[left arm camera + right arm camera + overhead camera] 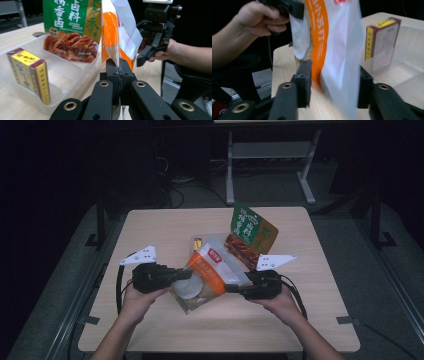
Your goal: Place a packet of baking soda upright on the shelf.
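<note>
An orange and white bag (207, 270) hangs above the table's middle, between my two grippers. My left gripper (187, 274) is shut on the bag's (117, 32) left edge, and in the left gripper view its jaws (119, 67) press together on the seam. My right gripper (230, 288) is at the bag's right side. In the right gripper view its jaws (334, 70) stand wide apart, with the bag (337, 50) between them.
A clear divided tray (72, 72) sits behind the bag. It holds an upright yellow and red box (30, 72) and, at its far end, a leaning green packet (252, 232) with red food pictured on it. The wooden table (150, 230) is bare to the left.
</note>
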A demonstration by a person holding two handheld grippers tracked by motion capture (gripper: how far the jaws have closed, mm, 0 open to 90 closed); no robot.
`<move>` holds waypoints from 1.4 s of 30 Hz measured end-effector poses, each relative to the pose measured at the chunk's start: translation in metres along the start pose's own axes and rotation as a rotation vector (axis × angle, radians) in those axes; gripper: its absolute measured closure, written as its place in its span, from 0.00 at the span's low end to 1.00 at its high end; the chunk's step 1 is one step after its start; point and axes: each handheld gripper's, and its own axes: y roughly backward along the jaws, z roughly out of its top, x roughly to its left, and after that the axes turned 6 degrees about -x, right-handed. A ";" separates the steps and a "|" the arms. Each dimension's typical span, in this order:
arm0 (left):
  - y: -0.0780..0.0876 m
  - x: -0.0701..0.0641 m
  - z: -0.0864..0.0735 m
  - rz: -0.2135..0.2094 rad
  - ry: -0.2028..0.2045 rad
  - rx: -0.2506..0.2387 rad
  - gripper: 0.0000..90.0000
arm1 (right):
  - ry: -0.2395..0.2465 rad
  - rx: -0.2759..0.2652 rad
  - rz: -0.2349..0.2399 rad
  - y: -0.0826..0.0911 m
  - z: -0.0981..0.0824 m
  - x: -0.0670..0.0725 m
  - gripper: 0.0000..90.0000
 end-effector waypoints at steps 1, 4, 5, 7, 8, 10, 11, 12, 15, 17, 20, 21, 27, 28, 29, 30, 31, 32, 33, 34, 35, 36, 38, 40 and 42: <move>0.000 0.000 -0.001 0.001 0.004 -0.004 1.00 | 0.002 -0.007 0.006 -0.001 0.002 -0.001 0.69; 0.000 0.000 -0.002 0.005 0.004 -0.003 1.00 | -0.010 -0.022 0.036 -0.007 0.005 -0.003 0.78; 0.000 0.001 -0.002 0.004 0.002 -0.001 1.00 | -0.012 -0.020 0.041 -0.009 0.006 -0.004 0.81; 0.000 0.002 -0.002 0.010 0.002 -0.003 1.00 | -0.007 -0.019 0.041 -0.010 0.005 -0.004 0.88; 0.000 0.002 -0.003 0.009 0.007 -0.004 1.00 | -0.012 -0.019 0.049 -0.010 0.005 -0.004 0.92; -0.001 0.003 -0.004 0.013 0.010 -0.002 1.00 | 0.004 -0.014 0.052 -0.009 0.005 -0.003 0.99; -0.002 0.004 -0.005 0.017 0.011 -0.001 1.00 | 0.009 -0.015 0.061 -0.009 0.005 -0.003 0.99; -0.003 0.005 -0.006 0.020 0.011 0.007 1.00 | 0.018 -0.004 0.059 -0.009 0.005 -0.002 0.99; -0.005 0.007 -0.010 0.024 0.017 0.014 1.00 | 0.024 0.009 0.091 -0.008 0.005 -0.003 1.00; -0.006 0.009 -0.011 0.023 0.026 0.016 0.99 | 0.025 0.009 0.111 -0.008 0.005 -0.002 1.00; -0.009 0.013 -0.012 0.016 0.027 0.041 0.99 | 0.023 0.006 0.147 -0.007 0.005 -0.002 1.00; -0.010 0.013 -0.014 0.018 0.027 0.048 0.99 | 0.024 0.005 0.156 -0.007 0.006 -0.002 1.00; -0.022 0.014 -0.019 0.044 -0.026 0.143 0.87 | 0.006 -0.001 0.216 -0.005 0.009 0.000 1.00; -0.024 0.014 -0.021 0.044 -0.030 0.157 0.85 | -0.001 -0.010 0.232 -0.006 0.009 0.001 1.00; -0.025 0.014 -0.021 0.042 -0.036 0.166 0.81 | -0.010 -0.015 0.251 -0.006 0.009 0.002 1.00; -0.026 0.013 -0.021 0.042 -0.030 0.170 0.76 | -0.014 -0.016 0.261 -0.006 0.009 0.003 1.00; -0.026 0.013 -0.021 0.042 -0.031 0.167 0.71 | -0.011 -0.015 0.265 -0.006 0.009 0.003 1.00; -0.026 0.013 -0.020 0.043 -0.035 0.164 0.67 | -0.008 -0.016 0.272 -0.007 0.009 0.004 1.00; -0.025 0.012 -0.019 0.041 -0.039 0.162 0.63 | -0.006 -0.011 0.270 -0.006 0.010 0.005 1.00; -0.024 0.012 -0.018 0.038 -0.046 0.162 0.59 | 0.009 -0.007 0.267 -0.006 0.010 0.005 1.00; -0.023 0.012 -0.018 0.030 -0.052 0.162 0.55 | 0.008 -0.002 0.268 -0.006 0.010 0.006 1.00; -0.022 0.011 -0.018 0.037 -0.057 0.163 0.48 | 0.018 0.000 0.258 -0.004 0.010 0.006 1.00; -0.020 0.010 -0.020 0.046 -0.064 0.169 0.44 | 0.005 -0.001 0.257 -0.002 0.010 0.006 1.00; -0.019 0.008 -0.025 0.054 -0.064 0.182 0.41 | 0.004 -0.007 0.251 0.001 0.010 0.006 1.00; -0.017 0.006 -0.033 0.058 -0.070 0.200 0.38 | 0.011 -0.006 0.244 0.003 0.012 0.007 1.00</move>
